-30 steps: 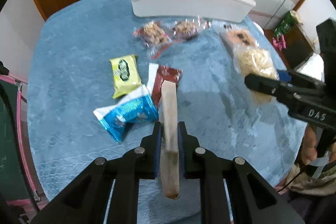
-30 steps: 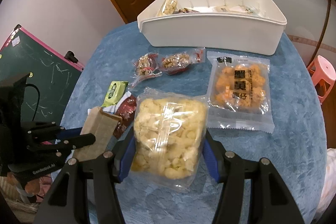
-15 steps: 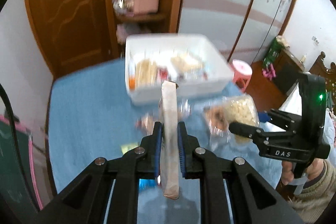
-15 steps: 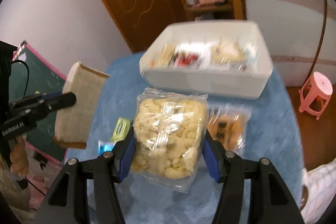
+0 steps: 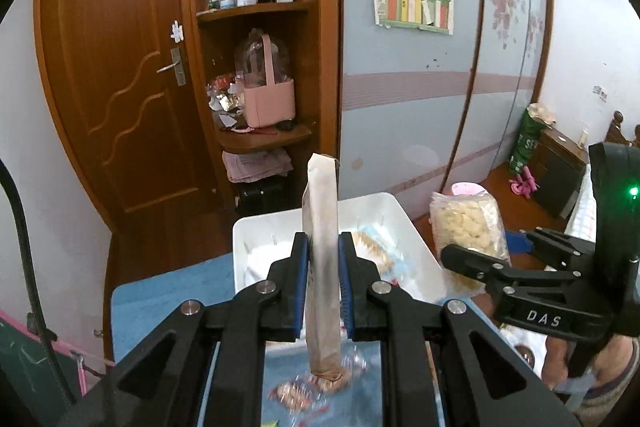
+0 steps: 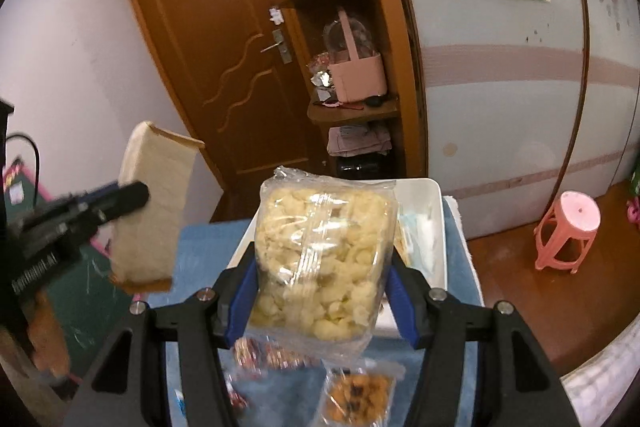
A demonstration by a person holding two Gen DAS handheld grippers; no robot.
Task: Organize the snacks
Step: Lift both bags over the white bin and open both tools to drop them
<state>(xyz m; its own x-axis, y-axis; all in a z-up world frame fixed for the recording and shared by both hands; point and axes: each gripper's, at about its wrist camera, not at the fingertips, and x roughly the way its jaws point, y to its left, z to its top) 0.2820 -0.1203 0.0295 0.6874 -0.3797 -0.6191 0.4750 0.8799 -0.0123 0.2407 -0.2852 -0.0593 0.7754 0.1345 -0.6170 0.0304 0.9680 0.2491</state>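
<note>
We had the left gripper (image 5: pixel 323 279) clamped on a flat tan packet (image 5: pixel 322 267) and the right gripper (image 6: pixel 320 291) on a puffed-snack bag (image 6: pixel 320 259), both above the table (image 5: pixel 168 291) near the partly filled white bin (image 5: pixel 256 227); several packets (image 6: pixel 356 395) remained on the cloth.

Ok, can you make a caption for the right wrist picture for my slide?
Right gripper holds a clear bag of pale puffed snacks above the white bin.

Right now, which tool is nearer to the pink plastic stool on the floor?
Right. The right tool, holding a clear bag of pale puffs, is on the pink plastic stool's side; the left tool, gripping a tan packet, is farther off.
</note>
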